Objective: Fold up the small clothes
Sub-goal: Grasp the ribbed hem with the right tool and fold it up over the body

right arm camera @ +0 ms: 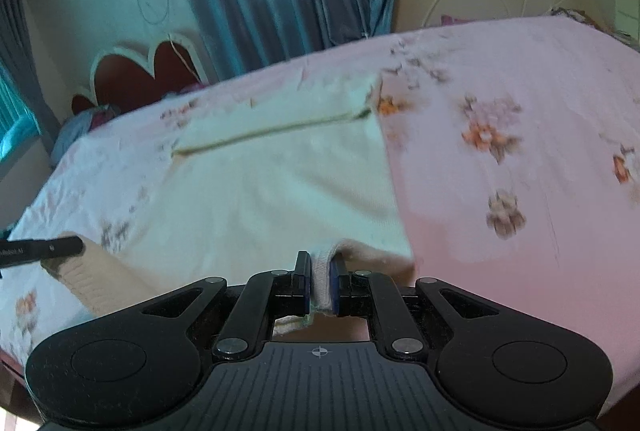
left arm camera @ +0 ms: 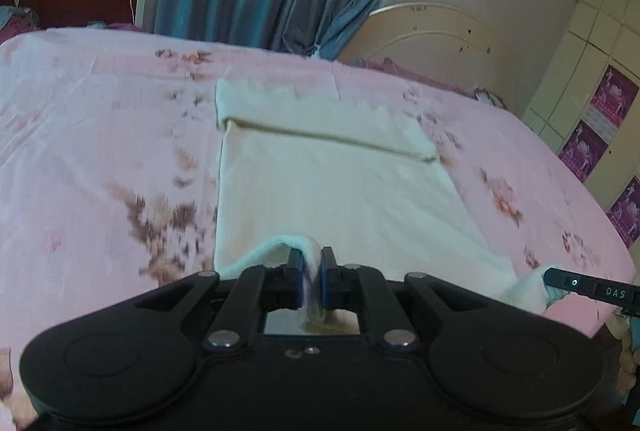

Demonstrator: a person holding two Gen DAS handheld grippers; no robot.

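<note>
1. Carry both near corners of the cream garment, which lies flat on the pink floral bedsheet, evenly toward its far folded band, keeping the hem taut.
2. The left gripper and right gripper are each clamped on a hem corner, angled downward.

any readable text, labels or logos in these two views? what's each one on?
"DAS": on the right gripper finger, in the left wrist view.
Print on the left gripper finger, in the right wrist view: too blurred to read.
Purple posters on the wardrobe doors: print too small to read.
</note>
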